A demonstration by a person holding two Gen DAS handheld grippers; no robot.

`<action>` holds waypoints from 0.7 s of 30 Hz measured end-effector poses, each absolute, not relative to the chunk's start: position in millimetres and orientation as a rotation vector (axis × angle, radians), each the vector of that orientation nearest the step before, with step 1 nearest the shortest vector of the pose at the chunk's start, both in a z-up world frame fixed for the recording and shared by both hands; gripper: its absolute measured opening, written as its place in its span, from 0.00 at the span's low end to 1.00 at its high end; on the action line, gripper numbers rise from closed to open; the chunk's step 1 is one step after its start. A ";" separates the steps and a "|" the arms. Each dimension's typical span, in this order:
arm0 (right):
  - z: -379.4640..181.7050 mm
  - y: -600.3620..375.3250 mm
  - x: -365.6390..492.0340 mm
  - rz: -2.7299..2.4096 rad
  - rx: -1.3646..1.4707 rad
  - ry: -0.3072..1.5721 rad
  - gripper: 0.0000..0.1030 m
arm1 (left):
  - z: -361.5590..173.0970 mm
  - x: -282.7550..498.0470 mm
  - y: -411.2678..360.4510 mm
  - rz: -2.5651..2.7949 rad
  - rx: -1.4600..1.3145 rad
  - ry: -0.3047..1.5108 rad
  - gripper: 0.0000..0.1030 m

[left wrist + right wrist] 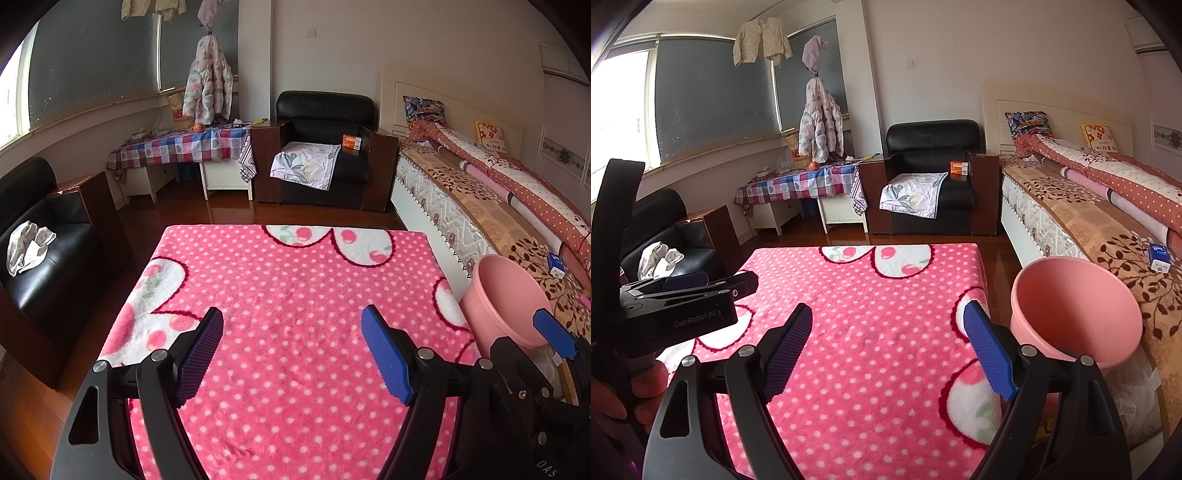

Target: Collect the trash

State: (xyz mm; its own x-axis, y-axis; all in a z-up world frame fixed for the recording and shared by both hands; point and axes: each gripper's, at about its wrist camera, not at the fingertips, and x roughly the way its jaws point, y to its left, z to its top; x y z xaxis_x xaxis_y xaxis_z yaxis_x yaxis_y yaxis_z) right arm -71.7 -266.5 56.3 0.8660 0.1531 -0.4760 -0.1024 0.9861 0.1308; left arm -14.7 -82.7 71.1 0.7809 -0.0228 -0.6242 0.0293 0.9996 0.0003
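My left gripper hangs open over a pink polka-dot blanket covering a table, with nothing between its blue pads. My right gripper is open too, above the same blanket. A pink plastic bucket stands at the blanket's right edge, beside the bed, and looks empty. A small blue and white box lies on the bed cover. An orange box sits on the far armchair's seat. Crumpled white cloth lies on the left armchair.
A bed with rolled quilts runs along the right. A black armchair stands at the back, another on the left. A checked-cloth side table holds small items under the window. The left gripper's body and a hand show at left.
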 end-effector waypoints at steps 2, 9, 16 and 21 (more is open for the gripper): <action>56.5 -266.2 -72.5 0.135 0.099 0.505 0.82 | 71.8 -15.6 -82.7 -0.027 0.011 0.671 0.74; 55.9 -265.5 -75.7 0.131 0.099 0.506 0.82 | 72.4 -16.9 -83.1 -0.031 0.014 0.670 0.73; 56.1 -266.1 -76.0 0.128 0.100 0.508 0.82 | 72.1 -17.4 -83.5 -0.034 0.014 0.671 0.73; 54.5 -267.7 -75.3 0.120 0.104 0.513 0.82 | 71.4 -17.9 -83.6 -0.035 0.015 0.672 0.73</action>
